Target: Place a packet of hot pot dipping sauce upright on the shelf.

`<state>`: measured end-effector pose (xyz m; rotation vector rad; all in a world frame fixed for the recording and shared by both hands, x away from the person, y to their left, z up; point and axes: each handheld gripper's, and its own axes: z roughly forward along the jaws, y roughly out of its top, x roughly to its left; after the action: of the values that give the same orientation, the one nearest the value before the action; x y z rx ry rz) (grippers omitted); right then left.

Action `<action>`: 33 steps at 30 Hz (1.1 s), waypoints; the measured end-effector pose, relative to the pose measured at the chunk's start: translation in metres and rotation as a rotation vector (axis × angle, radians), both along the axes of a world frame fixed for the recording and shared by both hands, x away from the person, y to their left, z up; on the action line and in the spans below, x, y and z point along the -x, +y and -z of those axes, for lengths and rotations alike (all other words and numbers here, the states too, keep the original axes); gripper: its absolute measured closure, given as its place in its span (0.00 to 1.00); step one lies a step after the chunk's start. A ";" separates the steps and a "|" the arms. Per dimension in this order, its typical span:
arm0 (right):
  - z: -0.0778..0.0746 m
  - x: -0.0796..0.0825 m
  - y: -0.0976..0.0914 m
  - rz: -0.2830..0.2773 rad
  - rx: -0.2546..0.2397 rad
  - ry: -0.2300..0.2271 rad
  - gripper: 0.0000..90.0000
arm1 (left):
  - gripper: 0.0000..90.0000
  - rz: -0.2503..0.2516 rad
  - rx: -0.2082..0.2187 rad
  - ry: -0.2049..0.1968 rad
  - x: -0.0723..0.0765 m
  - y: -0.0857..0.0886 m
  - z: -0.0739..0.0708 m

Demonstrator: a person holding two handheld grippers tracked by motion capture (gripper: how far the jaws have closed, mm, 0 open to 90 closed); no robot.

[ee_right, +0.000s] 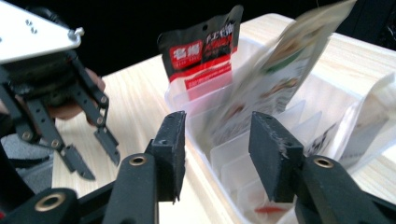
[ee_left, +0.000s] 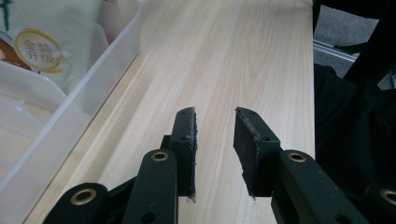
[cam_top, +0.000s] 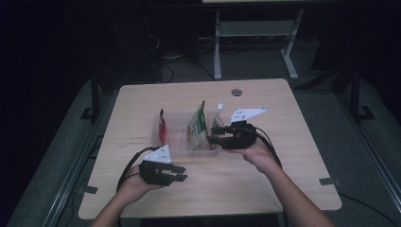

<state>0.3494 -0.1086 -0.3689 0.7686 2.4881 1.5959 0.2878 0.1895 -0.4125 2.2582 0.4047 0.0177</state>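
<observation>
The right gripper point(cam_top: 213, 134) sits at the near right part of the clear divided bin point(cam_top: 176, 150) in the middle of the table point(cam_top: 283, 170), its fingers point(ee_right: 275, 154) parted, gripping nothing. Between them, farther off, the green-and-white pouch point(ee_right: 280, 70) stands tilted and blurred in a slot, so it may tip over the thin dividers or lean onto the red-and-black packet point(ee_right: 203, 53) at the bin's far end. A careless withdrawal could clip the bin wall and drag the light bin. The left gripper point(cam_top: 182, 173) rests near the table's front edge, fingers point(ee_left: 184, 140) open and empty.
</observation>
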 end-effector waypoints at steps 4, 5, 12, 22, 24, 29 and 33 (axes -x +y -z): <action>0.002 0.008 -0.005 -0.012 -0.002 0.006 0.61 | 0.77 0.002 -0.002 -0.002 0.000 0.000 0.000; 0.003 0.009 -0.006 -0.015 -0.003 0.004 0.61 | 0.77 0.001 -0.001 -0.001 0.000 0.000 0.000; 0.010 0.023 -0.017 -0.022 0.033 0.013 0.56 | 0.75 -0.006 -0.002 0.010 -0.001 0.001 0.000; 0.035 0.038 -0.047 0.026 0.142 0.033 0.46 | 0.48 -0.049 -0.039 0.054 -0.002 -0.001 0.005; 0.039 0.039 -0.055 0.048 0.158 0.039 0.43 | 0.41 -0.061 -0.050 0.060 0.000 0.000 0.007; 0.050 0.043 -0.074 0.087 0.193 0.047 0.39 | 0.29 -0.093 -0.081 0.070 0.007 0.004 0.014; 0.058 0.047 -0.086 0.107 0.231 0.047 0.35 | 0.25 -0.124 -0.085 0.053 0.012 0.015 0.017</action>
<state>0.3028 -0.1950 -0.4271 0.8968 2.5548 1.2429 0.2758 0.2041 -0.4295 2.3178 0.5813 0.0399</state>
